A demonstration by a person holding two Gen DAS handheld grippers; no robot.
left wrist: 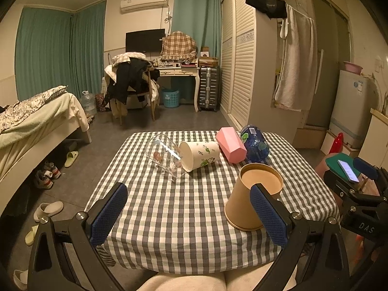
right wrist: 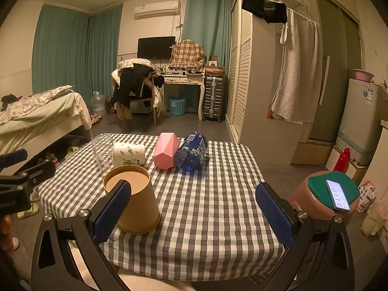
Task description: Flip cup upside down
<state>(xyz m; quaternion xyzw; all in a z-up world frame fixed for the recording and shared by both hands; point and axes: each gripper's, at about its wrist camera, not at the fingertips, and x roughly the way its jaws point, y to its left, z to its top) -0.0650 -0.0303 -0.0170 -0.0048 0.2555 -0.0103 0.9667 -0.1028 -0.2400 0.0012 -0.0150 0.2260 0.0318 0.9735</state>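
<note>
A: Cup status?
B: Brown paper cup [left wrist: 252,198] stands inverted on checked tablecloth [left wrist: 184,218], 6 o'clock of pink faceted box [left wrist: 230,144].
A: Grippers?
B: Left gripper [left wrist: 191,215] and right gripper [right wrist: 194,214] both spread wide, holding nothing.

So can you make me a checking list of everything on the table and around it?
Surface: checked tablecloth covers the table, hanging over the near edge.
Job's things: brown paper cup stands upside down, wide rim on the cloth, near the front.
Clutter: clear glass, white leaf-print cup, pink box and blue bottle all lie on their sides in a row at the back.
Grippers: left gripper and right gripper, jaws wide apart, holding nothing.
Cables: nothing seen.
Surroundings: phone on a green-topped stool, bed, suitcase.
</note>
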